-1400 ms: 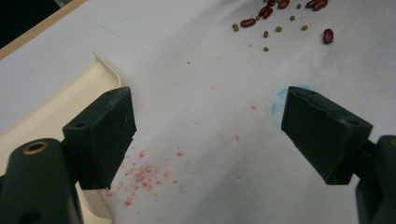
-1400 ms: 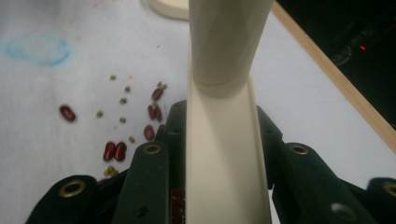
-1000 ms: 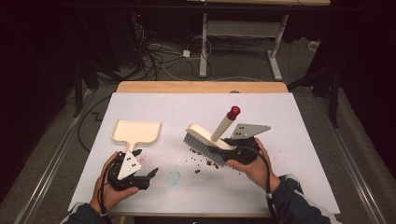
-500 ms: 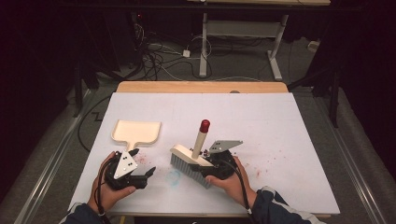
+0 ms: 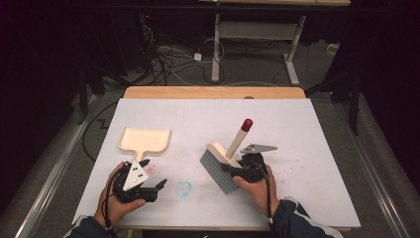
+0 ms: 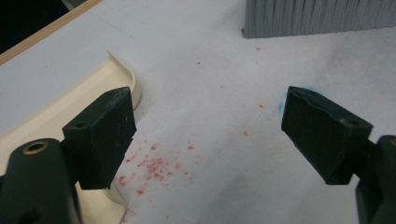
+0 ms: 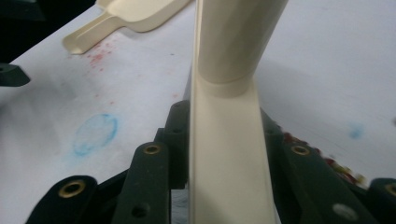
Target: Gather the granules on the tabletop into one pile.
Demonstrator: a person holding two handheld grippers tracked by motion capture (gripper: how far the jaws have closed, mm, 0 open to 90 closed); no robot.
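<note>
The right claw was clamped on the cream head of the brush, its jaws pressing the back of the head from both sides just below where the handle rose; in the right gripper view that head ran straight up between the jaws. The grey bristles sat directly ahead of this claw and met the table, while the red-tipped handle leaned up and away from it. Further out on the bristle side lay a faint blue smudge, then a scatter of red crumbs, and beyond those the left claw, which stood open and empty with its jaws well apart. Seen along the left claw, the crumbs lay on the paper between its jaws, the cream dustpan touched or nearly touched its left jaw, and the bristles waited well ahead. In the high view the dustpan rested flat just beyond the left claw, handle towards it. To sweep well, the bristles probably needed to stay flat on the table with light, even pressure, drawn in one steady stroke towards the crumbs rather than flicked, since the fine bits would likely scatter. The left claw would arguably do best taking the dustpan handle and setting the pan's lip flush behind the crumbs.
</note>
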